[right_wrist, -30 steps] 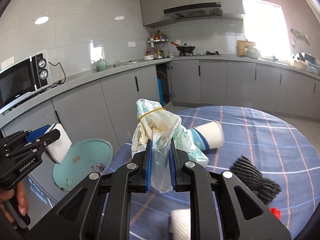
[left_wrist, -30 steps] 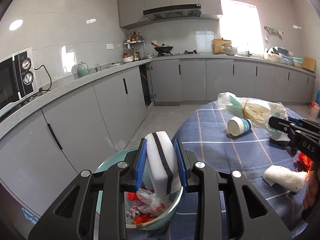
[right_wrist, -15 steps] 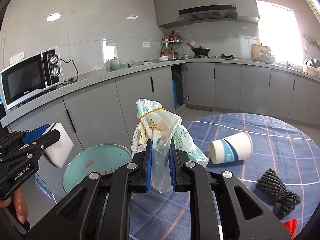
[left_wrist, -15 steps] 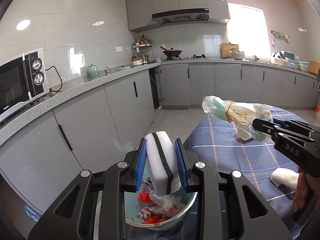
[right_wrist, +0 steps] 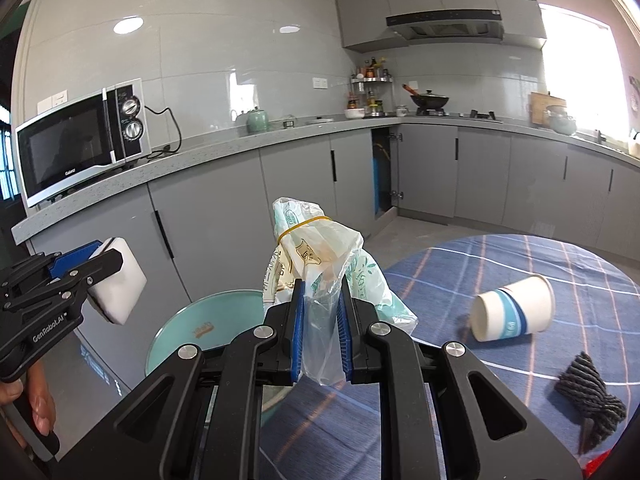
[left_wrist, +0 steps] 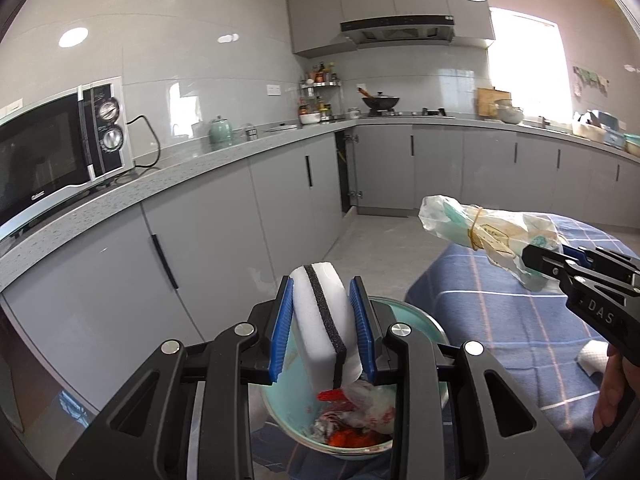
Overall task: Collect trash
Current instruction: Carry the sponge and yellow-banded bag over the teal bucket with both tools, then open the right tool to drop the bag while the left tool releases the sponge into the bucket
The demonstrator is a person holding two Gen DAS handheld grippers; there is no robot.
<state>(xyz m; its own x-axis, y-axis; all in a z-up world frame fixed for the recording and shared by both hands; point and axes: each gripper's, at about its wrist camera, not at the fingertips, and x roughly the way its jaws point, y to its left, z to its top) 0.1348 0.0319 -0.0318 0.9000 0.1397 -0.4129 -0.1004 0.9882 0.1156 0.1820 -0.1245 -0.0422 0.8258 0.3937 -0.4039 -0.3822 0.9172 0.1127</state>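
Observation:
My left gripper point(left_wrist: 322, 328) is shut on a white sponge with a black stripe point(left_wrist: 324, 320), held above a teal bowl point(left_wrist: 416, 320) that holds red and white wrappers point(left_wrist: 356, 416). My right gripper point(right_wrist: 320, 332) is shut on a crumpled plastic bag tied with a rubber band point(right_wrist: 316, 248), lifted above the table beside the bowl point(right_wrist: 212, 316). The bag also shows in the left wrist view point(left_wrist: 488, 236), and the sponge in the right wrist view point(right_wrist: 120, 280).
A round table with a blue checked cloth point(right_wrist: 520, 264) carries a tipped paper cup point(right_wrist: 514, 308), a black yarn bundle point(right_wrist: 588, 396) and a white paper wad point(left_wrist: 592, 356). Grey cabinets point(left_wrist: 224, 240) and a counter with a microwave point(right_wrist: 80, 140) stand behind.
The right gripper has lifted the plastic bag off the table and carried it left toward the bowl. The left gripper with the sponge has shifted a little over the bowl.

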